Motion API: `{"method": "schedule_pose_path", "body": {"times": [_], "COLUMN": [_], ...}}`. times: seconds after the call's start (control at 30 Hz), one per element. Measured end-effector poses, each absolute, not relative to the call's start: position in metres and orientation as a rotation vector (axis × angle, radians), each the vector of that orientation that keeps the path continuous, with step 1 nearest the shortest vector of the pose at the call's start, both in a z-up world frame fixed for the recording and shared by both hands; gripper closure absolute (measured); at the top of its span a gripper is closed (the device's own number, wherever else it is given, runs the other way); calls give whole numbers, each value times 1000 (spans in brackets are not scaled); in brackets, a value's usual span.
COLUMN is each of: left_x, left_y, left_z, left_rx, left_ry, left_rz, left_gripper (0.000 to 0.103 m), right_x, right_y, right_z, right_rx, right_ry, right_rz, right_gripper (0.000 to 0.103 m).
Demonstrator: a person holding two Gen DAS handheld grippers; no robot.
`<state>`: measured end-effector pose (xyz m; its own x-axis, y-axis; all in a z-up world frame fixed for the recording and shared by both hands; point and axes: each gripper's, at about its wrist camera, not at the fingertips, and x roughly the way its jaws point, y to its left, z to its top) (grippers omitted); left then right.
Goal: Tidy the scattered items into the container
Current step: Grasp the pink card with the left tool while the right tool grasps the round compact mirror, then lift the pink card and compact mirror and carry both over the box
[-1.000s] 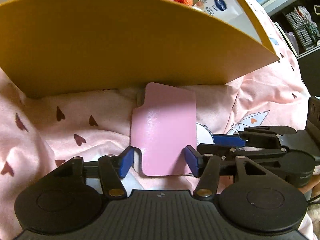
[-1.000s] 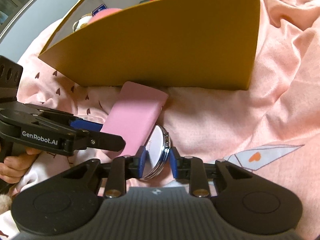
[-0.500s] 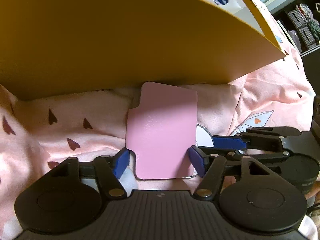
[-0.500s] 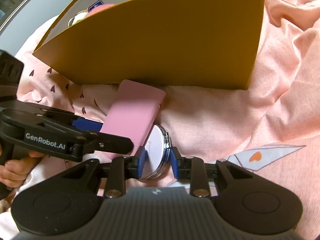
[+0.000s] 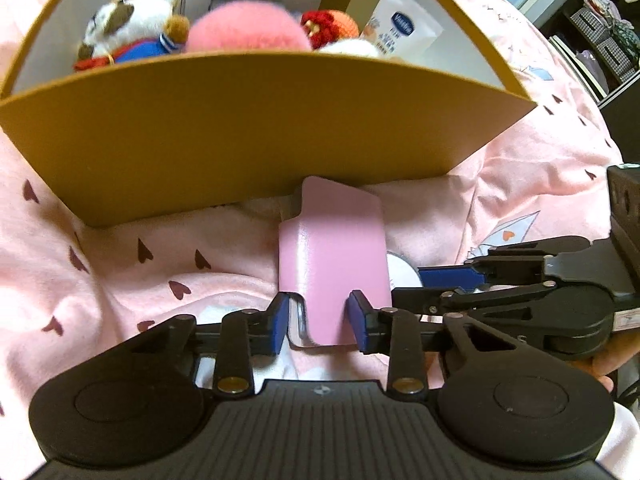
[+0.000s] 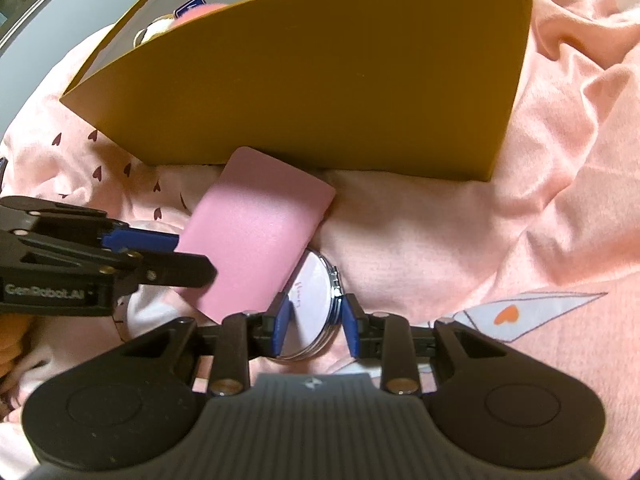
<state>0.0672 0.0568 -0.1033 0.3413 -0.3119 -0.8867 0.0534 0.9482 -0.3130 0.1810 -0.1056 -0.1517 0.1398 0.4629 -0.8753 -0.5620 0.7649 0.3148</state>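
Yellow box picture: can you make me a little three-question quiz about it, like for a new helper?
1. True or false: the pink case lies inside the yellow box.
2. What is the right claw gripping? A: a round mirror. B: a spoon. C: a cup.
3. Fill in: the pink sheet is printed with small dark ____.
Key: 1 false, it lies on the sheet outside the box; 2 A; 3 hearts.

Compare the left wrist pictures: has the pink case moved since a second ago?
Yes. The pink case has tilted and its near end lifted off the bedsheet, between the closing left gripper jaws.
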Motion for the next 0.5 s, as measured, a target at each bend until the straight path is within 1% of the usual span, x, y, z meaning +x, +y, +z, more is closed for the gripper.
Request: {"method": "schedule_pose_path", "body": {"times": [0.2,0.37,0.5], "left_x": [64,72,70], "left_y": [58,60,68], "left_z": [-87,-96,-98], "left_rx": [-302,-351,-440], "left_ry": [1152,1179,1152], "left_rz": [-268,-234,-262], "left_gripper": [69,69,69], "right_x": [180,180,182], "right_y": [-106,-108,-111], "right_z": [-151,-152,-154], "right_rx": [-116,-122,-111], "right_ry": [1219,1223,1233], "right_rz": [739,734,731], "right_gripper": [70,70,70]}}
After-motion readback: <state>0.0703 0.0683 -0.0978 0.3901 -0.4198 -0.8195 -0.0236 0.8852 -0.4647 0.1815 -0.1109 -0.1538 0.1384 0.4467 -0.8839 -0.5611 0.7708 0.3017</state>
